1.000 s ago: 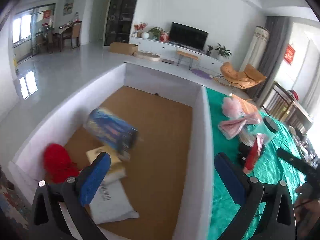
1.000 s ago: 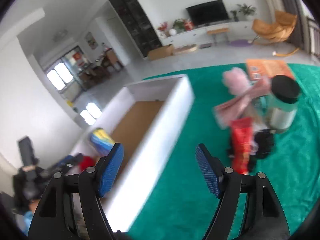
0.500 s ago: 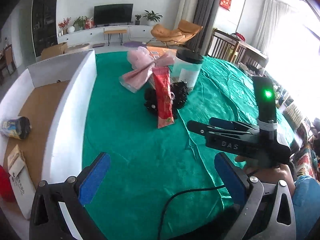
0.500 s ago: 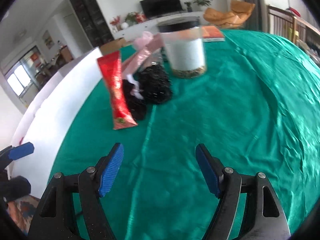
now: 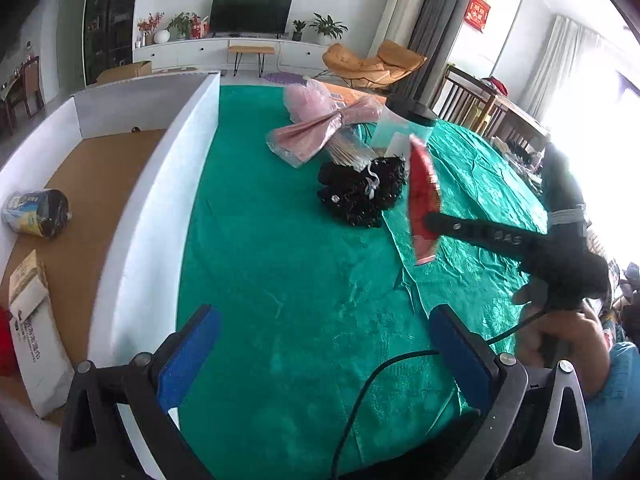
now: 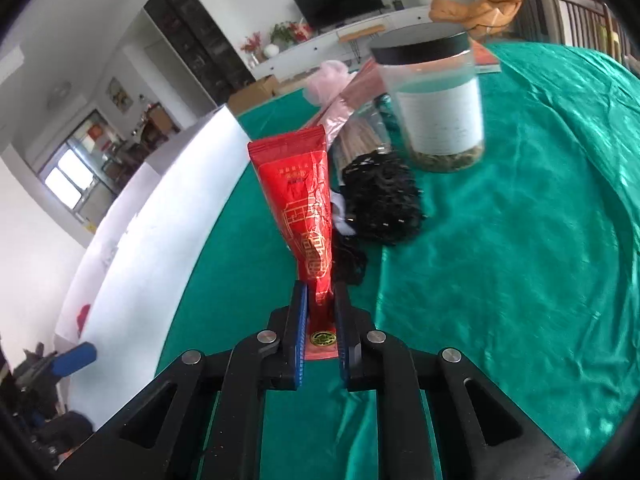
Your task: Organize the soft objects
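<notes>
My right gripper (image 6: 320, 292) is shut on the lower end of a red foil pouch (image 6: 300, 192), which stands up from the green cloth. In the left wrist view the same pouch (image 5: 420, 188) hangs in the right gripper (image 5: 430, 220), held by a person's hand. My left gripper (image 5: 324, 314) is open over bare green cloth, nothing between its fingers. A black fluffy bundle (image 5: 360, 192) lies just behind the pouch, with a pink bow-shaped packet (image 5: 320, 128) further back.
A white-walled box (image 5: 160, 184) with a brown floor runs along the cloth's left side and holds a can (image 5: 36, 212), a white packet (image 5: 36, 340) and something red. A black-lidded clear jar (image 6: 436, 100) stands behind the black bundle.
The right gripper's jaws have closed onto the red pouch and tilted it up off the cloth. The left gripper swung from above the box to above the green cloth, staying open.
</notes>
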A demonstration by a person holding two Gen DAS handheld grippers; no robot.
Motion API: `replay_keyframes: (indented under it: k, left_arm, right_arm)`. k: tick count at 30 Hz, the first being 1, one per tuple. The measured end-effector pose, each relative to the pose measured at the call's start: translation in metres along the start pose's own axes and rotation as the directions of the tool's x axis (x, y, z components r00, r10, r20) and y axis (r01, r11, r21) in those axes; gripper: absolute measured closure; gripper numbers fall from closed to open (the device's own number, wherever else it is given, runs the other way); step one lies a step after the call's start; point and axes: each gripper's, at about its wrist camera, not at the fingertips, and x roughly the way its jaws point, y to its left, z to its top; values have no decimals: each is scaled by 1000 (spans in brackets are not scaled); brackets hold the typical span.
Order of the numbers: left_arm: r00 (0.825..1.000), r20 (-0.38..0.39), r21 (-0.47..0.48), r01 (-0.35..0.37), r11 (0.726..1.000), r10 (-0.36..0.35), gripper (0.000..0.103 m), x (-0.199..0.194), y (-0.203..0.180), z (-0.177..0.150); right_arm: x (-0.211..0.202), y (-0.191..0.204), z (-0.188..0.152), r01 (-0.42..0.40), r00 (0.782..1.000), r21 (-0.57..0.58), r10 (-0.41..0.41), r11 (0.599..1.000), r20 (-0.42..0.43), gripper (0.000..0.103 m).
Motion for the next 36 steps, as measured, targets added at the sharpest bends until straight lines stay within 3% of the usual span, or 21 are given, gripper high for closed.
replay_keyframes:
  k: [4,8,9,10,11,12,15,18,22,25,27,36]
  left_arm:
    - [999,-21,44,50,998,-49,0,11,-20,-2]
    - [998,-7,99,59,993,-59,0,17,-42,5]
    - [999,-4,111,52,992,-52,0,19,-45,8]
    - [999,-2,118,45,992,-45,0,22,-46,10]
    - [1000,-7,118,29,993,-28,0,29,-45,12]
    - [1000,-12,110,17,994,-16,0,35,-43,13]
    - [999,-39,63,-35,997,37,0,68,-33,18]
    - [994,-66,39,-86,996,89,0,104,-25,21]
    - [983,-78,111,-156,982,165,0,141,-29,23]
    - [983,-62,142,-164,976,174,0,144,-34,25]
    - [984,-65,146,-156,977,167,0,147,-35,24]
    - [985,-66,143,-151,978,162,0,146,-34,26]
  right_arm:
    - [-43,-36,1,94,994,44,-96,995,49,89]
    - [-53,-75,33,208,970,98,-218,973,111,84]
    - [-54,-85,38,238,961,113,-250,965,118,74]
    - [-54,-93,42,271,951,136,-287,953,114,43]
    - [-55,-100,44,288,946,159,-306,944,108,33]
    - [-58,-101,40,298,940,175,-321,938,119,29]
    - [-60,-94,9,392,912,114,-402,913,81,29]
    - [-46,-83,-20,496,868,13,-496,868,28,29]
    - [-44,-64,-46,568,823,-80,-564,819,63,26]
    - [-44,-65,-47,561,828,-69,-558,825,58,20]
    - [-47,-79,-45,532,847,-23,-531,847,43,18]
    - [-48,-77,-47,542,840,-5,-541,840,45,18]
